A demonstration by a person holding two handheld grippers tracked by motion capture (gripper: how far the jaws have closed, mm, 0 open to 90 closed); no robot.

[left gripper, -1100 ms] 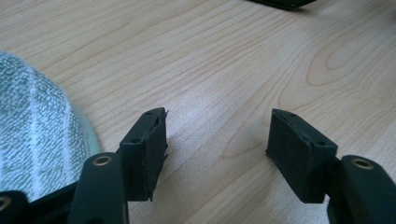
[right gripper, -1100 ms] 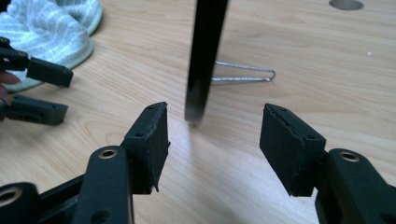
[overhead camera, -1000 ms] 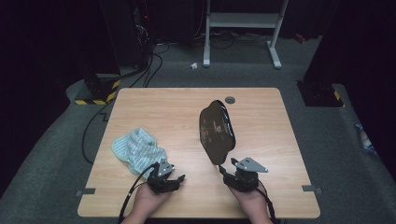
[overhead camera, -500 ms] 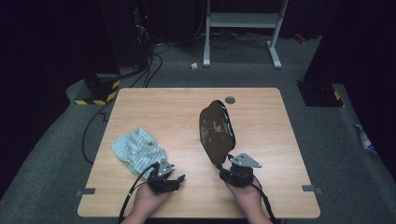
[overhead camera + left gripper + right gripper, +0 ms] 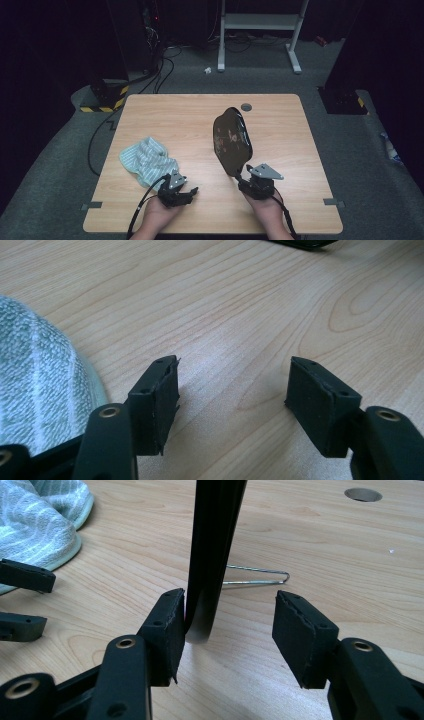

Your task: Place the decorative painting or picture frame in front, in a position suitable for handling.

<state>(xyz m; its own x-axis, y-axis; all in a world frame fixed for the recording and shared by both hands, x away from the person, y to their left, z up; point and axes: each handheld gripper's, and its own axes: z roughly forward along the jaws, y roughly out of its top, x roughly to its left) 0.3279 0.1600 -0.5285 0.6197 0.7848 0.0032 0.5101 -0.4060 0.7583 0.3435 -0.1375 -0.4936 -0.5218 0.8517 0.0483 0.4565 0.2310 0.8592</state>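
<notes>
mirror: 1 dark oval glossy stand mirror [image 5: 232, 142], wire foot, upright, tabletop centre
cloth: 1 striped pale-green terry cloth [image 5: 148, 161], crumpled, near left edge
left gripper [image 5: 181, 193]: jaws apart, nothing between
right gripper [image 5: 227, 625]: jaws closing, mirror edge between, one pad touching

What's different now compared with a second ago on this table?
The right gripper has just been closing its jaws around the dark pan's lower edge; one pad touches it, the other stands clear. The left gripper stays open by the striped cloth. Pan and cloth have not moved.
</notes>
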